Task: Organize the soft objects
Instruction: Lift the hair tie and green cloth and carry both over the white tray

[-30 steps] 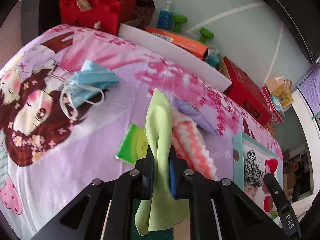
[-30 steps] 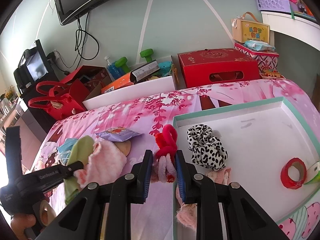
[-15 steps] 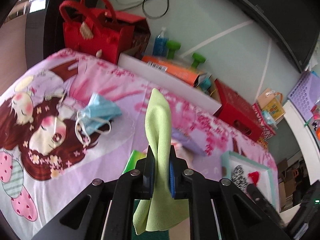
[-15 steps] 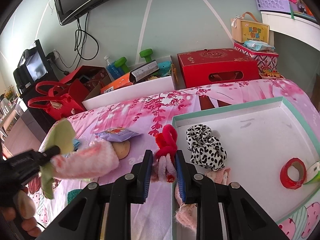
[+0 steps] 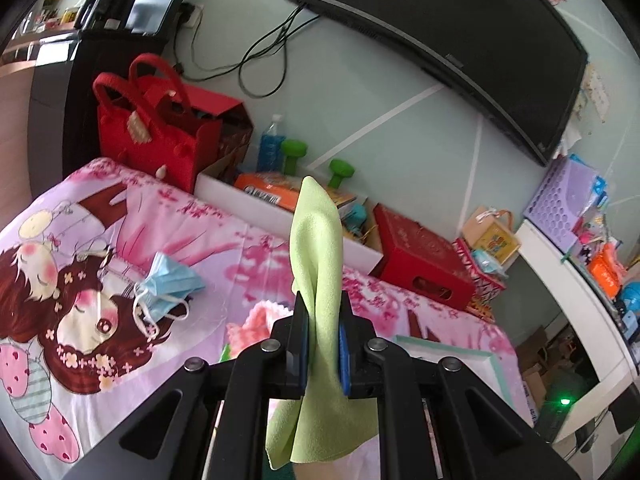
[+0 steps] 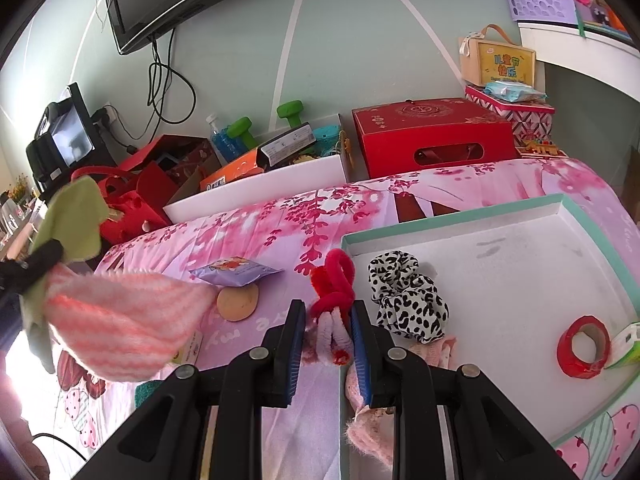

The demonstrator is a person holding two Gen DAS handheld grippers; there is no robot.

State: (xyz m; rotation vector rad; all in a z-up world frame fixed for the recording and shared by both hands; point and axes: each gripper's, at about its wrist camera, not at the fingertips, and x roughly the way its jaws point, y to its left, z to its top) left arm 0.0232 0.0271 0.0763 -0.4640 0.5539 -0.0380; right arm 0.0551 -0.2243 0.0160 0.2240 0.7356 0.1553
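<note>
Pink cartoon bedspread (image 5: 168,240) sits lower beneath your left hand-held gripper (image 5: 320,344), clamped on the green cloth (image 5: 318,264) and now lifted clear—ready for the tray (image 6: 520,272), where your right hand-held gripper (image 6: 330,332) pinches the red scrunchie (image 6: 334,280).

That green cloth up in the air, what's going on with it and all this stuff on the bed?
A person is tidying soft things with two hand-held grippers. The left gripper is shut on the green cloth, and in the right view a pink striped cloth hangs up there with it. The right gripper is pinching a red and white fuzzy tie beside the edge of the white tray, where a spotted scrunchie already lies. A blue face mask is still on the bedsheet.
</note>
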